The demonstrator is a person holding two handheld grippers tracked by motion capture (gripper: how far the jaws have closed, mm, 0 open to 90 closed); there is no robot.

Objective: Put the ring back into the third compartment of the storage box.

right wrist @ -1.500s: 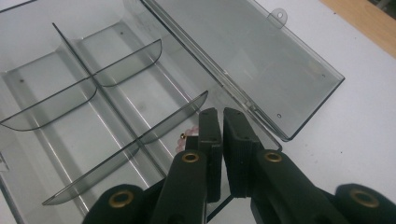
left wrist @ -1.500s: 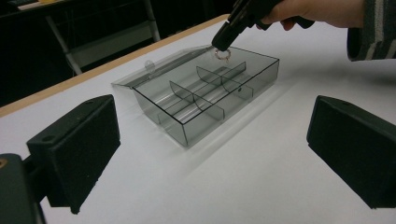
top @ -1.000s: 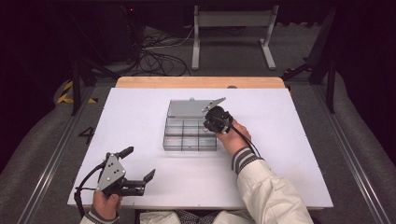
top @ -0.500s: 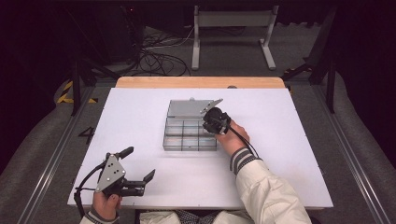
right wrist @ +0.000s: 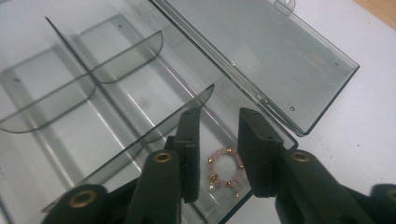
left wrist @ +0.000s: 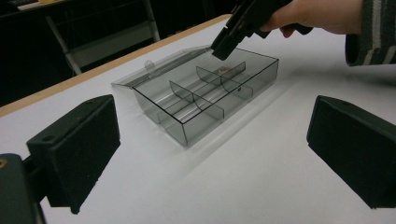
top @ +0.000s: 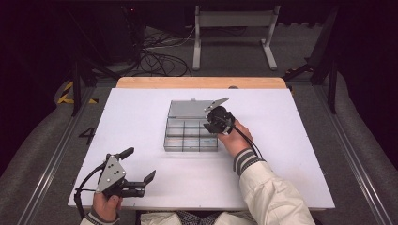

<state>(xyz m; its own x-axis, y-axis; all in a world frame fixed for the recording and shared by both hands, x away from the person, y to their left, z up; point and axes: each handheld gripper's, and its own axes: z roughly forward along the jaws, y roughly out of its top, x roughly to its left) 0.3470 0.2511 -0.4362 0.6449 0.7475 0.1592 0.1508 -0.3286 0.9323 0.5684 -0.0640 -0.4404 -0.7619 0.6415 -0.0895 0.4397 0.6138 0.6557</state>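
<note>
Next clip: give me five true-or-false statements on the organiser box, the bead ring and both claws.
1. The smoky clear plastic organiser box has its lid open. True.
2. A pink-and-gold bead ring lies in a box compartment. True.
3. The right claw clamps the ring. False: its jaws have just been opening, and the ring lies between them unpressed.
4. The left claw reaches into the box. False: it rests open, apart from the box, near the white table's near edge.
5. Every compartment holds beads. False: the others look empty.

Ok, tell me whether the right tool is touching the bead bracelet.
Apart. In the right gripper view the right tool, its jaws just having been opening, straddles the bead bracelet, which lies on the box floor with gaps either side.
</note>
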